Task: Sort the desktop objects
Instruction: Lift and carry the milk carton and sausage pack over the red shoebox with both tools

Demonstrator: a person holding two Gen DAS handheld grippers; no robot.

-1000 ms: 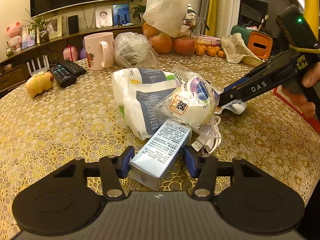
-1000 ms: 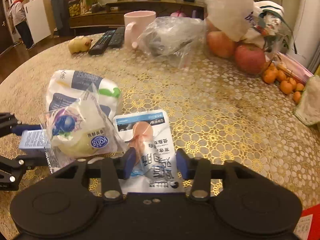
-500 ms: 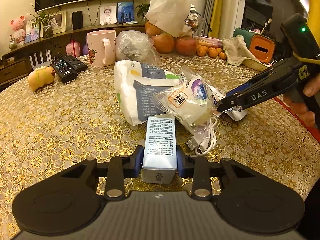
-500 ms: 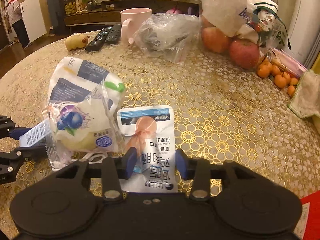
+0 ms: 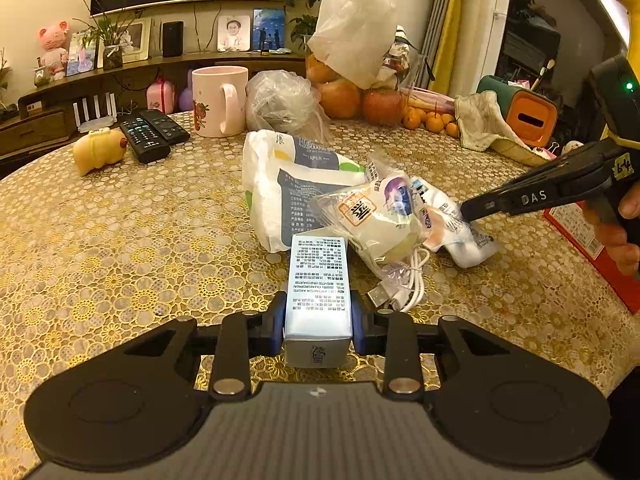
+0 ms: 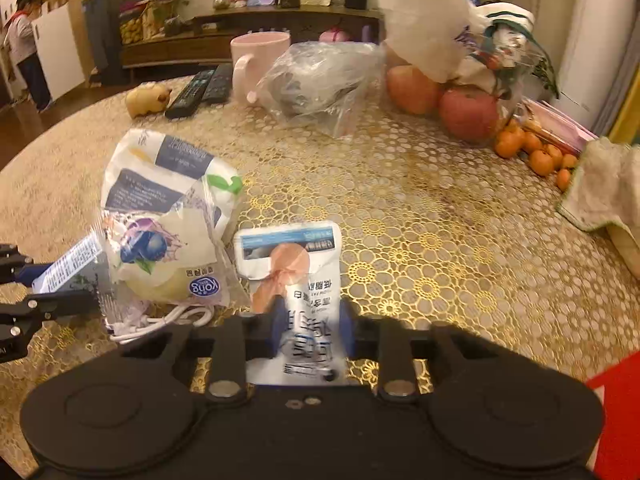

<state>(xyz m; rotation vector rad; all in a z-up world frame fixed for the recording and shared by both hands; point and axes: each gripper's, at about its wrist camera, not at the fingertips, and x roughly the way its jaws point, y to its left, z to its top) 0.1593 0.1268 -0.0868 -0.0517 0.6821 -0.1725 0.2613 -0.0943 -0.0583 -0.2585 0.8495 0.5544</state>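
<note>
The left gripper [image 5: 318, 324] is clamped on the box [image 5: 318, 280]. The right gripper [image 6: 312, 330] is clamped on the pouch [image 6: 298, 276]. On the desk [image 5: 120, 248], the bun pack [image 5: 372, 220] lies at the box's 1 o'clock.

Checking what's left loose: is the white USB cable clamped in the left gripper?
No, the left gripper clamps the pale blue carton; the USB cable lies loose on the table beside it.

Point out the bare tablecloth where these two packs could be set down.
Free: the tablecloth left of the tissue pack, short of the remotes; also between the pouch and the mandarins. Crowded: the middle pile and the far edge.
</note>
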